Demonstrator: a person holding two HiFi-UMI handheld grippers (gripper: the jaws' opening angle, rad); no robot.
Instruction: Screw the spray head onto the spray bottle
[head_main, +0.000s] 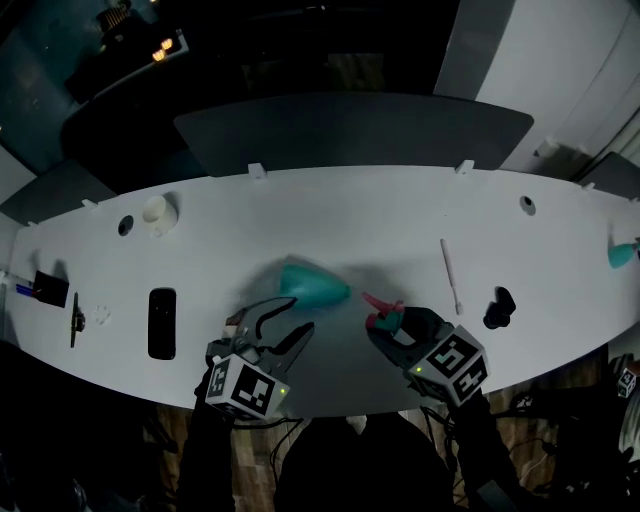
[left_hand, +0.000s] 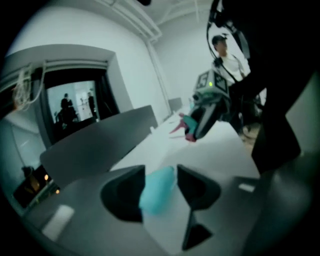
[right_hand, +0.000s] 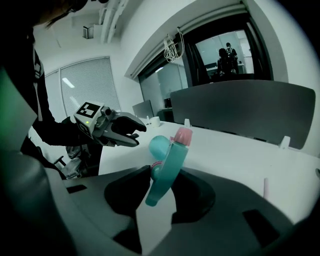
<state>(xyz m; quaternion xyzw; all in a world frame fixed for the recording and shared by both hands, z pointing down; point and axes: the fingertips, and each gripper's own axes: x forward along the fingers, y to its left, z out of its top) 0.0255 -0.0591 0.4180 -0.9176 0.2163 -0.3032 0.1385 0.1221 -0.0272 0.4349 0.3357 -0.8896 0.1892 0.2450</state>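
Your right gripper (head_main: 390, 325) is clamped on the spray head (right_hand: 169, 170), gripping its teal body with a pad on each side. Your left gripper (head_main: 302, 314) stands partly apart. The teal spray bottle (head_main: 315, 285) sits in line with its jaws, but the pads do not press on it, so nothing is held there. The bottle lies on its side on the white surface (head_main: 400, 220), just ahead of the left gripper and near the spray head.

- **Bottle first:** I judge you need a firm grip on the bottle before anything else. Close the left gripper on the bottle's body, not its neck, and bring the open neck to face the head.
- **Then the head:** Line the 2 axes up, seat the collar squarely with light pressure, then roll the right wrist. A tilted start could cross the threads.

The bottle's long axis runs roughly across the surface from left to right. It is blurred, so I cannot tell which end is the neck. The spray head's long axis tilts steeply upward in the right gripper view, pink tip uppermost. From above, that tip points toward the bottle.
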